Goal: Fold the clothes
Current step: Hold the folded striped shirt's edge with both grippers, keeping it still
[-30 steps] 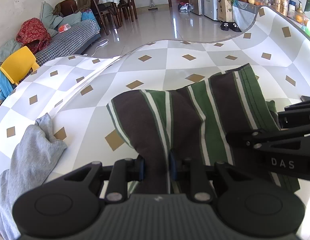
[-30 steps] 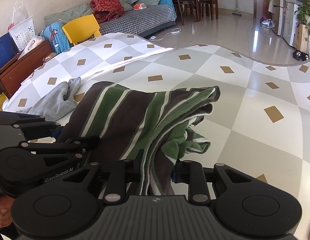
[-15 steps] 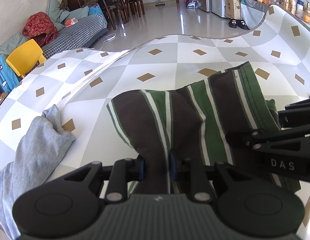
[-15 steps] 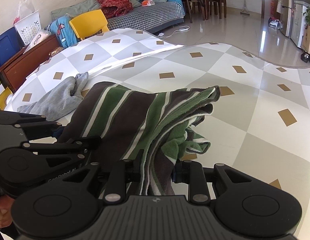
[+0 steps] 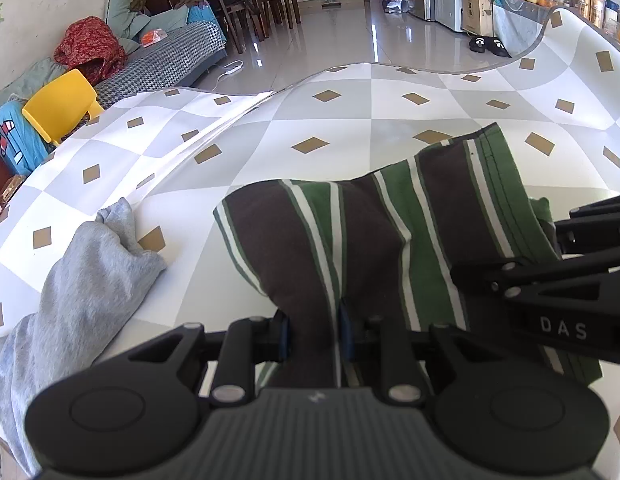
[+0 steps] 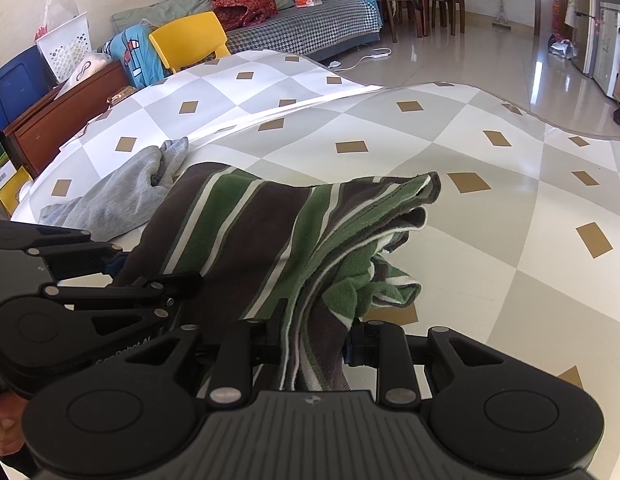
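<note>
Left wrist view
Left gripper [image 5: 313, 330]: jaws pinched on a bunched near edge of the striped garment [image 5: 373, 232]; cloth fills the gap between the pads
Garment position: it runs forward and away from the left gripper, draped over the checked tablecloth [image 5: 349, 120], its far edge slanting up toward the right
Long axis: the stripes run roughly along the pointing direction, fanning out from the pinch
Right gripper as seen here: black linkage entering from the right edge, just beside the garment's right side – its fingertips are hidden
Neighbour: a grey garment [image 5: 82, 280] lies crumpled to the left, apart from the striped one
Materials: striped knit, brown and green with thin white lines, soft and limp; tablecloth smooth and glossy with tan diamonds

Right wrist view
Right gripper [image 6: 315, 344]: jaws clamped on several stacked layers of the striped garment [image 6: 246, 240]
Garment position: it lies ahead and to the left of the gripper; layered hems stick out at the far right corner, and a loose green fold hangs beneath
Left gripper as seen here: at the left edge, close against the garment's left side
Grey garment [image 6: 118, 192]: beyond the striped one, far left, near but apparently not touching
Key relation: both grippers hold the same near edge side by side, so the fold – in my judgement – turns on carrying that edge forward over the far part; neither hand is clearly nearer
Risk: the loose fold underneath may bunch up
</note>
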`<action>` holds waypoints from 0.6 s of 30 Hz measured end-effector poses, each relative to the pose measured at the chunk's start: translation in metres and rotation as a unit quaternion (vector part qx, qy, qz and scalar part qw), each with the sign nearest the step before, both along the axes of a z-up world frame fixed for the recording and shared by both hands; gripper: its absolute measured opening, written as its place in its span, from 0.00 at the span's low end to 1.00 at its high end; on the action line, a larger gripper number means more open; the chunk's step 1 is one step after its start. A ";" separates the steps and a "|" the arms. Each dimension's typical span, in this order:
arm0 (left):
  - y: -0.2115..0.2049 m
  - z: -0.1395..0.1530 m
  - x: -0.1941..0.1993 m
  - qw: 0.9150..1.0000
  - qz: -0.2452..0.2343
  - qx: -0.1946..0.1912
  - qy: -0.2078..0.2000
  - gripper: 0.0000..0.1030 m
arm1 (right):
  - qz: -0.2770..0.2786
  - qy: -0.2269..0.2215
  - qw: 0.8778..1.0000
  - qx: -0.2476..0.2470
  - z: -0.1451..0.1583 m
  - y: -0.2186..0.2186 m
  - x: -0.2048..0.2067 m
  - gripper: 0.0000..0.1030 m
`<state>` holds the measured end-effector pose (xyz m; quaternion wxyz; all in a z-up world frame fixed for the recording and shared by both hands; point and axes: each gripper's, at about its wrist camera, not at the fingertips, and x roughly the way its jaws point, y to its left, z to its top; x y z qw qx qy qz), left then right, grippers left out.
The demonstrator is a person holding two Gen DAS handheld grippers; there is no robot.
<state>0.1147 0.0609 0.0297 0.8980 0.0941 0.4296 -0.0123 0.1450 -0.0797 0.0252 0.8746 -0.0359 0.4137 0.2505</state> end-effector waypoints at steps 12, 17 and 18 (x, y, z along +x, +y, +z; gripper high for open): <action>0.010 -0.005 0.000 1.000 0.014 0.003 0.007 0.21 | 0.015 0.004 1.000 -0.002 -0.004 0.012 0.002 0.24; 0.013 -0.009 -0.001 1.000 0.019 0.003 0.011 0.21 | 0.020 0.006 1.000 -0.004 -0.006 0.016 0.002 0.24; 0.013 -0.009 -0.001 1.000 0.019 0.003 0.012 0.21 | 0.020 0.007 1.000 -0.004 -0.007 0.016 0.003 0.24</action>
